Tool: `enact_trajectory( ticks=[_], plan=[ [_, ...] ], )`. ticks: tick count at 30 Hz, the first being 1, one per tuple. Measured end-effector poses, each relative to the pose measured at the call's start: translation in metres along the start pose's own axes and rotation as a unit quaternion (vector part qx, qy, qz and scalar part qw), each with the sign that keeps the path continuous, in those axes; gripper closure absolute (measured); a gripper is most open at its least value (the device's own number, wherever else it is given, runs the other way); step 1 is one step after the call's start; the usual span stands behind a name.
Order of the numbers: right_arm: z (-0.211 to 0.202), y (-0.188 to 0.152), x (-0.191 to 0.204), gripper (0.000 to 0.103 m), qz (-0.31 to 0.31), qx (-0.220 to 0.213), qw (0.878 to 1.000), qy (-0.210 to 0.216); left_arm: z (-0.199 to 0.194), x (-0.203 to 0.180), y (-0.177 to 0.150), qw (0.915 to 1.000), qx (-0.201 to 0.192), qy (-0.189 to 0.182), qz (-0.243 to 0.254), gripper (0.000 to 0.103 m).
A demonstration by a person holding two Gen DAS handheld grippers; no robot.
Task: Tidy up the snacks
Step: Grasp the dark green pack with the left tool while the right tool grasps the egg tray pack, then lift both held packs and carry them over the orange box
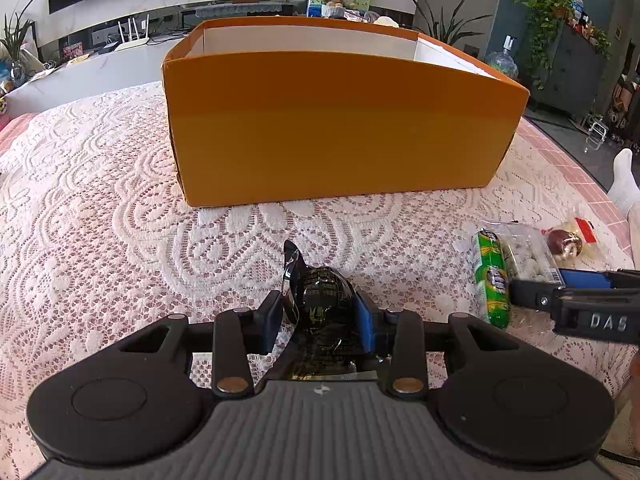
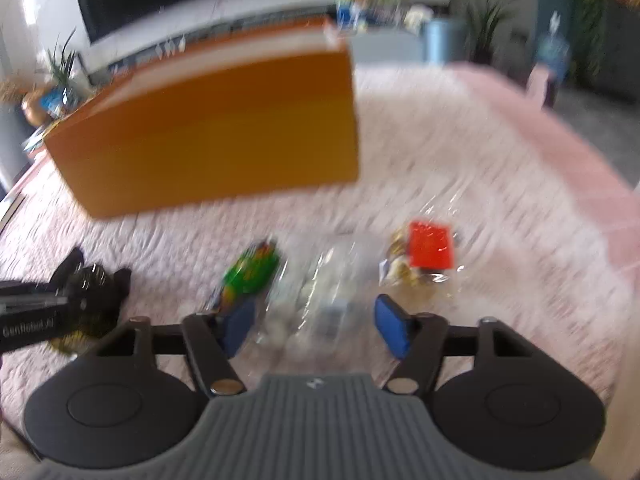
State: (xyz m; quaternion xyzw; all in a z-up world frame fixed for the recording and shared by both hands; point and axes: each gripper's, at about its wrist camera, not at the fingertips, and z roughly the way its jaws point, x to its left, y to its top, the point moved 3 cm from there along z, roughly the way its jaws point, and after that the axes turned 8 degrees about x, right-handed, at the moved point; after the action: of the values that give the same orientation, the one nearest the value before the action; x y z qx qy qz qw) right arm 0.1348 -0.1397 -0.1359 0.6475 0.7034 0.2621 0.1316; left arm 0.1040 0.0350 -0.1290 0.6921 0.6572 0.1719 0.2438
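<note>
My left gripper (image 1: 320, 316) is shut on a black snack packet (image 1: 320, 304), just above the lace cloth in front of the orange box (image 1: 340, 124). The packet (image 2: 94, 284) and left gripper also show in the blurred right wrist view. My right gripper (image 2: 316, 326) is open over a clear packet of white pieces (image 2: 324, 300), with a green snack tube (image 2: 248, 274) by its left pad. A clear packet with a red label (image 2: 428, 250) lies to the right. In the left wrist view the green tube (image 1: 492, 280), the clear packet (image 1: 524, 248) and my right gripper's fingers (image 1: 536, 294) show.
The open orange box (image 2: 216, 136) stands on a white lace cloth (image 1: 100, 200) over a pink surface. A TV, a low cabinet with routers, plants and a water bottle stand behind. A leg in a white sock (image 1: 624, 184) is at the right edge.
</note>
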Motion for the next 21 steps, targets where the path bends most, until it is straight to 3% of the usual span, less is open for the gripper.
enact_trajectory(
  ticks=[4,11,21],
  plan=[
    [0.002,-0.006,0.016,0.039,-0.056,-0.010,0.998,-0.037,-0.001,-0.001,-0.001,1.0000,-0.001,0.001,0.003,0.060],
    [-0.002,-0.005,0.010,0.047,-0.037,-0.015,0.999,-0.033,-0.003,-0.001,-0.002,1.0000,-0.002,0.001,-0.001,0.060],
    [-0.021,-0.008,0.015,0.047,-0.053,-0.044,0.997,-0.034,-0.027,-0.007,-0.004,0.9996,-0.028,0.004,0.009,0.060]
  ],
)
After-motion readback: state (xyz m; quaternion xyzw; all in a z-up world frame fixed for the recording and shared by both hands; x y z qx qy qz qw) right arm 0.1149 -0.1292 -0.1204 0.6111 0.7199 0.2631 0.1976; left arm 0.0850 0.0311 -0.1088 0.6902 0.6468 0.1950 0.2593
